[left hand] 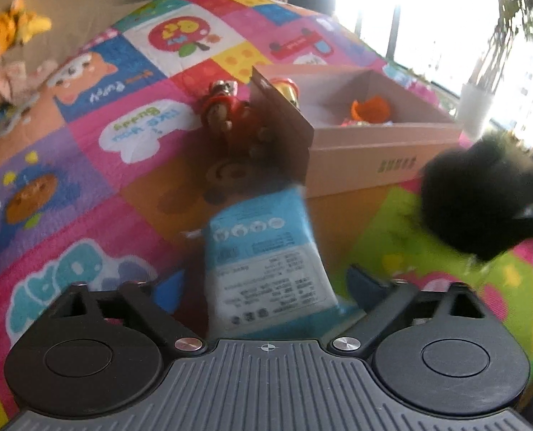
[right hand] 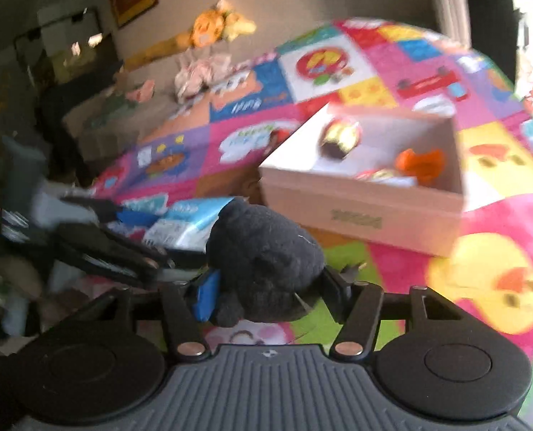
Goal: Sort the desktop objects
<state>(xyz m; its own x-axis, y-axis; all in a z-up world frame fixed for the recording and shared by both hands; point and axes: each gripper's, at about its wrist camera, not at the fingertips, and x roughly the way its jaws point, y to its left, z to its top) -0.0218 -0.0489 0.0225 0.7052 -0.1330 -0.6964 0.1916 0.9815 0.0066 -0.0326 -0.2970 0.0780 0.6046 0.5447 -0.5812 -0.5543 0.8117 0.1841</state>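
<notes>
My left gripper (left hand: 266, 287) is shut on a blue and white packet (left hand: 266, 262), held above the colourful play mat. My right gripper (right hand: 266, 287) is shut on a black plush toy (right hand: 266, 255), which also shows at the right of the left wrist view (left hand: 478, 197). The packet and the left gripper show at the left of the right wrist view (right hand: 187, 222). A pink cardboard box (left hand: 374, 143) lies ahead, holding an orange toy (left hand: 372, 109). In the right wrist view the box (right hand: 366, 212) also holds a gold and brown figure (right hand: 340, 136).
A red and brown toy figure (left hand: 223, 107) lies on the mat (left hand: 87, 179) left of the box, by its dark open flap (left hand: 280, 125). An orange plush (right hand: 212, 28) and pink items (right hand: 201, 72) lie on the sofa behind. A white vase (left hand: 476, 107) stands by the window.
</notes>
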